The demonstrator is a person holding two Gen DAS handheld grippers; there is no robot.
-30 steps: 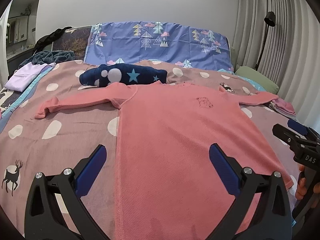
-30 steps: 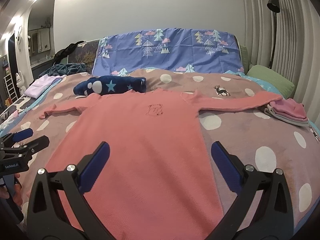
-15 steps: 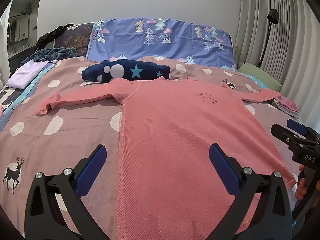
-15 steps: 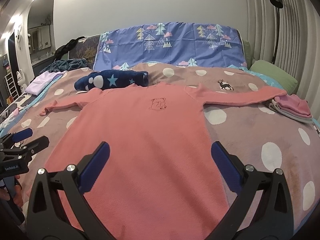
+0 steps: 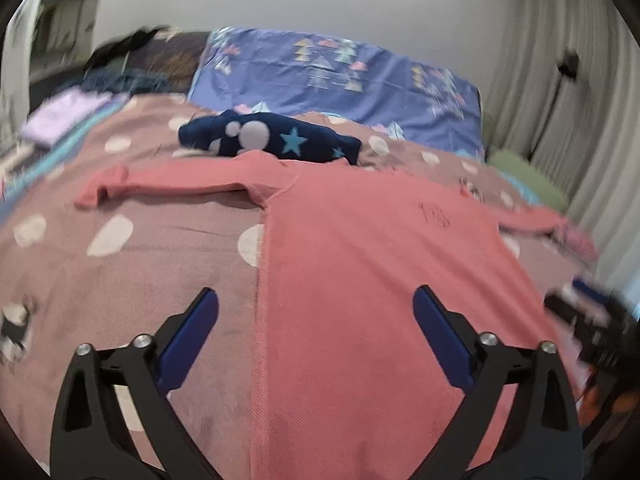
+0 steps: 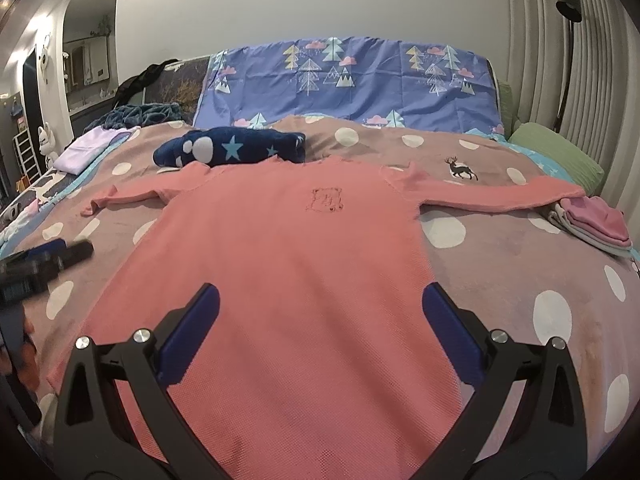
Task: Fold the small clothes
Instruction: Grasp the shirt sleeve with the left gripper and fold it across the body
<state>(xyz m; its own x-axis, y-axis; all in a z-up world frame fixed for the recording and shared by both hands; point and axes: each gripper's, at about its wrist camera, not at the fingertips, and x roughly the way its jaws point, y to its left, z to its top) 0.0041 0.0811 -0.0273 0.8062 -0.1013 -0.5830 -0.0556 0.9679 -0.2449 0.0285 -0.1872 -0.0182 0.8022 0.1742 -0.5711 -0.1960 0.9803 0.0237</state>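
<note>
Your left gripper (image 5: 316, 308) has just been closing a little but is spread wide over the left edge of the pink shirt (image 6: 288, 248), gripping nothing. Your right gripper (image 6: 320, 304) gapes empty above the hem. The shirt lies flat on the dotted blanket (image 6: 520, 264), its sleeves out toward ten and two o'clock.

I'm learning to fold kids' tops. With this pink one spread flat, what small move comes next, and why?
Probably lower the left hand-held gripper onto the pink top at its near left edge. The top lies flat, sleeves out, nothing folded, and both hand-held grippers are open and empty.
</note>
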